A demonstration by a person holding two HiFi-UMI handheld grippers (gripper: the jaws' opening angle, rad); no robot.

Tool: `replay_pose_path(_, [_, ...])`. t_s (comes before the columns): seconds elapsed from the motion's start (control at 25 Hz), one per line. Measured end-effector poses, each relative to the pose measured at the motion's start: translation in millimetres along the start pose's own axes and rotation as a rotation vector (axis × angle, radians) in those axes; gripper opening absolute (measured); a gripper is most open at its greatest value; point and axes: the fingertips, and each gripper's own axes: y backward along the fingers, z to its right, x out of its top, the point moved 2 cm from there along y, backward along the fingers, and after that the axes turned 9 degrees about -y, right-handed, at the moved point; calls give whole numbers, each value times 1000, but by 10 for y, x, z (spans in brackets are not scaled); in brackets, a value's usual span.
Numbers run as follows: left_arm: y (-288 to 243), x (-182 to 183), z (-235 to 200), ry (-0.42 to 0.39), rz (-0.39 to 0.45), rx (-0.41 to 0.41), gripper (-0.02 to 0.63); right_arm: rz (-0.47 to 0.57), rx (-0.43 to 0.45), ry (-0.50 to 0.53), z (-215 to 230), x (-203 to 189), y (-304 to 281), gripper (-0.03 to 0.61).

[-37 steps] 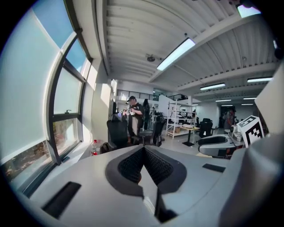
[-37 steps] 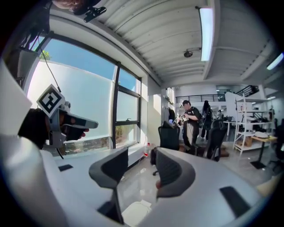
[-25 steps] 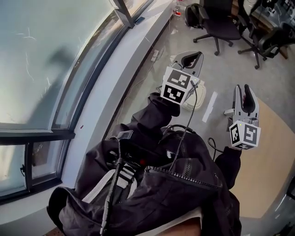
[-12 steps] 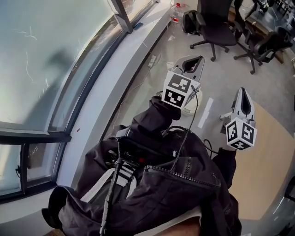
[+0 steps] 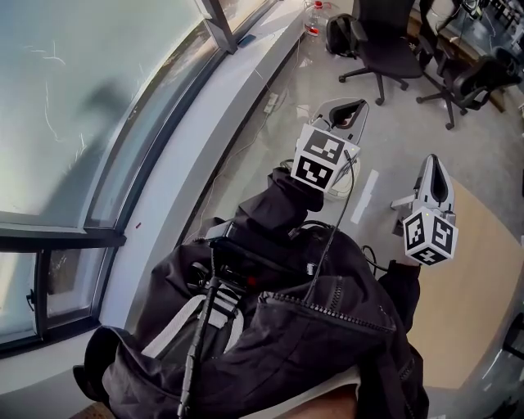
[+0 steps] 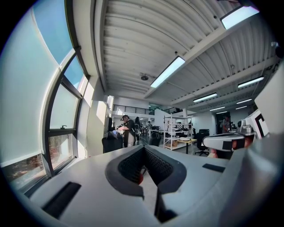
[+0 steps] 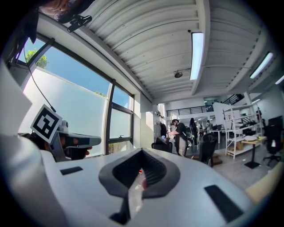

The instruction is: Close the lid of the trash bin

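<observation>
No trash bin shows clearly; a pale round thing lies on the floor, mostly hidden behind my left gripper's marker cube. My left gripper is held out level above the floor, its jaws meeting at the tips with nothing between them. To its right, my right gripper points the same way, shut and empty. Each gripper view catches the other gripper at its side edge.
A curved window wall and a grey sill run along the left. Black office chairs and a water bottle stand ahead. A tan floor panel lies at right. People and a shelf rack stand far off.
The right gripper's jaws, apart a second ago, have come together on nothing. Both hands have stayed about where they were.
</observation>
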Motion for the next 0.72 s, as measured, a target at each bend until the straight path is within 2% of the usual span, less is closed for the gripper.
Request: replay_pose_path(0.72, [21,-64,14,2,-14,-2,0,-4,9,4,-31,-49,8,3])
